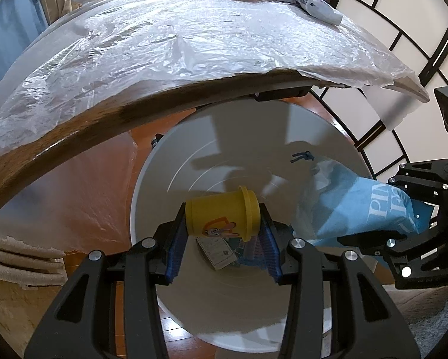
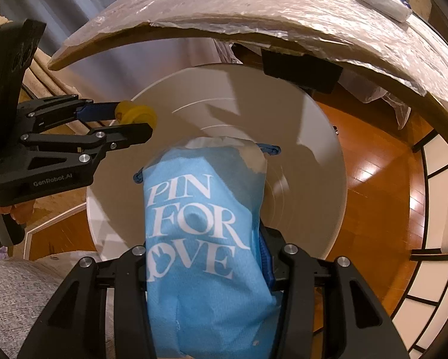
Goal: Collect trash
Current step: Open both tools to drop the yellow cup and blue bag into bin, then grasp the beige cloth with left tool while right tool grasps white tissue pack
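Plastic-covered worktop (image 1: 170, 45) over wood floor (image 2: 370, 161) w/ white bin (image 1: 238, 149) below; both grippers tilt down over it, left gripper (image 1: 222, 230) fingers clamping yellow tub (image 1: 222, 214), right gripper (image 2: 204, 266) gripping blue bag (image 2: 200, 224).

table (image 1: 74, 125): plastic sheet (image 1: 179, 39) (crinkled); floor (image 2: 373, 164): white bin (image 1: 238, 137)

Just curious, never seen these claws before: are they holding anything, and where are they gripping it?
Yes. The left gripper clamps a yellow tub lying sideways, across its body. The right gripper holds a blue bag by its lower half. Both hang over the white bin.
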Action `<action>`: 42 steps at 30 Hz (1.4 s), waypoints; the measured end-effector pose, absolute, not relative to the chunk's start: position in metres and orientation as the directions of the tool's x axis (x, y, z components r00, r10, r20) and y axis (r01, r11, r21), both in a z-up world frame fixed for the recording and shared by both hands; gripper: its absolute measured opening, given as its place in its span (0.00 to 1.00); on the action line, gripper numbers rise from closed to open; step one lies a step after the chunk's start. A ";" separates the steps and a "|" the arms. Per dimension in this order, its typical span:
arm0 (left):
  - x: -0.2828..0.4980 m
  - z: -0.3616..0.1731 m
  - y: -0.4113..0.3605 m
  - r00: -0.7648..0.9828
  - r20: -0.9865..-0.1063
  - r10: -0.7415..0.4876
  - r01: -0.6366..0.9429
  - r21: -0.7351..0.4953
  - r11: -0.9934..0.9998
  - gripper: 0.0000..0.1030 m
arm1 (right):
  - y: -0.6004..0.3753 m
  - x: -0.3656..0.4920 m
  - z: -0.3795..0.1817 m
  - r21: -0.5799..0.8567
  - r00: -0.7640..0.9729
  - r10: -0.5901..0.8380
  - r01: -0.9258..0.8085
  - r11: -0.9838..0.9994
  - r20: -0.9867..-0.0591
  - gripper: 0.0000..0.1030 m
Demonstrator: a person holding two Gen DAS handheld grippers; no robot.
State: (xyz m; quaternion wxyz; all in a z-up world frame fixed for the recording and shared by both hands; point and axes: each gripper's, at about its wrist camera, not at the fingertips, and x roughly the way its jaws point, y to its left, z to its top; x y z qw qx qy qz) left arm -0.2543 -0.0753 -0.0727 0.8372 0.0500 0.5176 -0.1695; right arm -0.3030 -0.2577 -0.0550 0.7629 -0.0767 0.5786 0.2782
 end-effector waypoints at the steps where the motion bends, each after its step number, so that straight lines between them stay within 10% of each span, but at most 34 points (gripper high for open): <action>1: -0.254 -0.073 -0.076 0.408 -0.884 -0.229 0.337 -0.087 0.937 0.45 | -0.257 -0.304 -0.054 0.199 0.179 0.332 -0.516 0.834 -0.926 0.53; 4: -0.250 -0.073 -0.076 0.409 -0.888 -0.211 0.320 -0.077 0.944 0.73 | -0.261 -0.307 -0.048 0.170 0.220 0.314 -0.499 0.849 -0.924 0.79; 15: -0.275 0.003 -0.068 0.481 -0.774 -0.411 0.423 -0.206 0.883 0.74 | -0.310 -0.322 0.039 0.120 0.493 0.299 -0.362 0.924 -0.817 0.96; 19: -0.280 0.054 -0.078 0.624 -0.666 -0.408 0.475 -0.091 0.876 0.98 | -0.324 -0.306 0.070 0.090 0.614 0.248 -0.276 0.957 -0.749 0.96; 42: -0.106 0.043 -0.114 0.618 -0.714 -0.330 0.507 0.040 0.861 0.98 | -0.322 -0.165 0.058 0.098 0.641 0.101 -0.040 0.994 -0.761 0.89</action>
